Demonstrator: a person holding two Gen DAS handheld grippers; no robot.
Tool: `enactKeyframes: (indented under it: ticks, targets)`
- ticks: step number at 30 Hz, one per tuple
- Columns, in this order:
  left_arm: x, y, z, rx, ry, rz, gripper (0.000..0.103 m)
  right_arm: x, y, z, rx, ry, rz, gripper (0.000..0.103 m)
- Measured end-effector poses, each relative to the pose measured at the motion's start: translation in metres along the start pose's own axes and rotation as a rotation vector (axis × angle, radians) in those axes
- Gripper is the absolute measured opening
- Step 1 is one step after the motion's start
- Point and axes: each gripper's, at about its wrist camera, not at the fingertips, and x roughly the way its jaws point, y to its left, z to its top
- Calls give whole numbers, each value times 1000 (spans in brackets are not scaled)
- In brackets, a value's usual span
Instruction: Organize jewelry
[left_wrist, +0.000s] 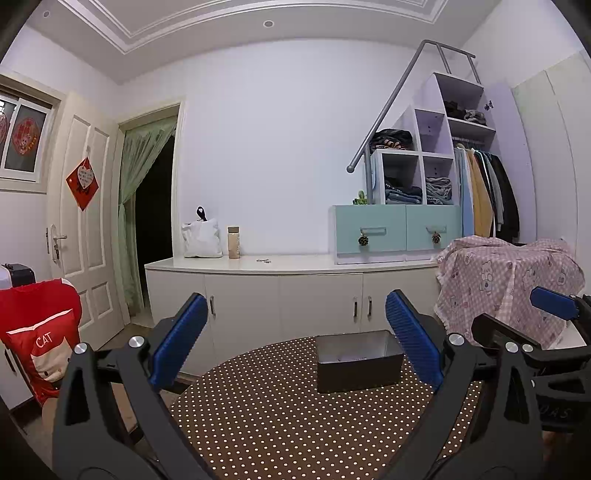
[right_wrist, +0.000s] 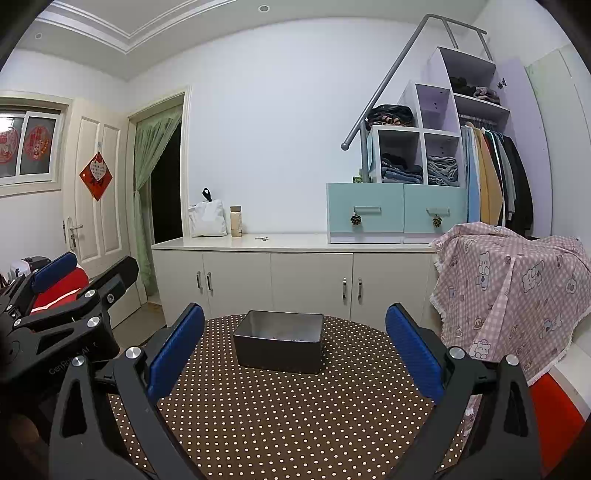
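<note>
A dark metal box (left_wrist: 357, 360) stands open-topped on the round brown table with white dots (left_wrist: 266, 413); in the right wrist view the box (right_wrist: 280, 345) sits near the table's (right_wrist: 295, 413) far edge. Small pale items lie inside it, too small to tell. My left gripper (left_wrist: 295, 339) hovers open above the table, the box just ahead and to the right between its blue pads. My right gripper (right_wrist: 295, 343) is open too, empty, the box straight ahead. Each gripper shows at the other view's edge.
A white low cabinet (right_wrist: 295, 273) runs along the far wall, bearing a white bag (right_wrist: 207, 218), a jar (right_wrist: 235, 220) and teal drawers (right_wrist: 395, 212). A pink checked cloth (right_wrist: 509, 291) drapes furniture at the right. A red cushioned chair (left_wrist: 40, 332) stands left.
</note>
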Motion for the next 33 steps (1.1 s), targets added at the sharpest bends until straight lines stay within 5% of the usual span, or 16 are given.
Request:
enactKeyframes:
  ticks: [33]
  targets:
    - [3,5,1,9,1,5,95,4,-1,-8,9,13,6,95]
